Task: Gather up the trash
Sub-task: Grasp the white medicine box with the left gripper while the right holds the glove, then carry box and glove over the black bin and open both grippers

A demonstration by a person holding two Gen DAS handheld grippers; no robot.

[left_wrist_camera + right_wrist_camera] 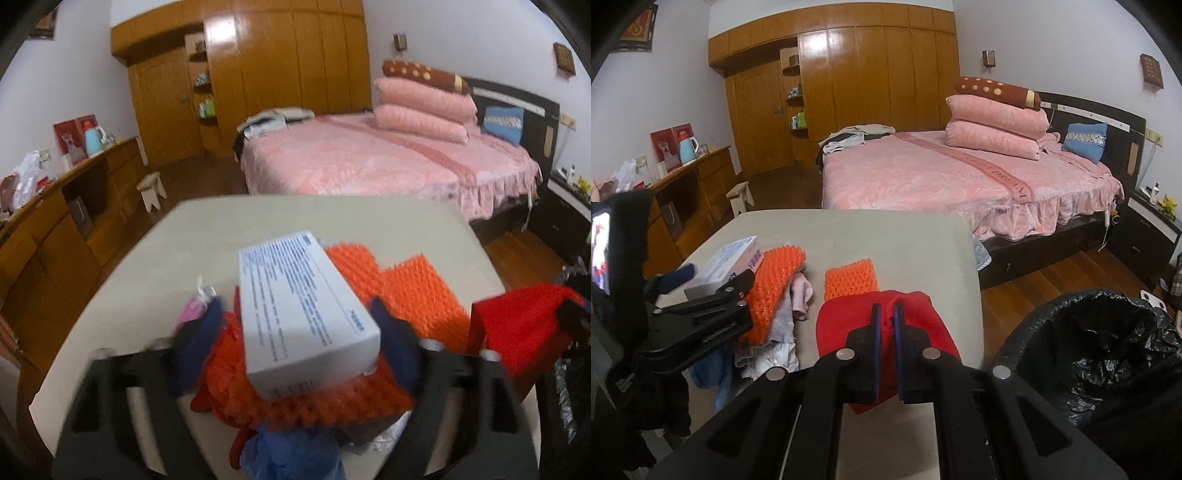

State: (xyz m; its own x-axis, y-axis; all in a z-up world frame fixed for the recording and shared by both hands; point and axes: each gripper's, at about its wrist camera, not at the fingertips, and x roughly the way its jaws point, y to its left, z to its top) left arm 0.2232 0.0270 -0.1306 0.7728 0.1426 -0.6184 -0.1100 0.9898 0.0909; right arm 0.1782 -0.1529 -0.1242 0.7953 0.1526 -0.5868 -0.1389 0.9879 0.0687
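Note:
My left gripper (295, 317) is shut on a white printed carton box (303, 310) and holds it above a pile of orange bubble wrap (399, 291) on the beige table (207, 229). In the right wrist view the box (727, 266) and left gripper (713, 277) show at the left. My right gripper (886, 314) is shut on a red cloth-like piece (916, 321), seen also in the left wrist view (524, 325). A bin with a black liner (1108, 350) stands right of the table.
More scraps lie on the table: an orange bubble-wrap piece (851, 282), pink and white rags (801, 295), a blue bag (291, 454). A pink bed (942, 177) stands beyond the table, a wooden sideboard (701, 184) at the left, wardrobes (868, 81) behind.

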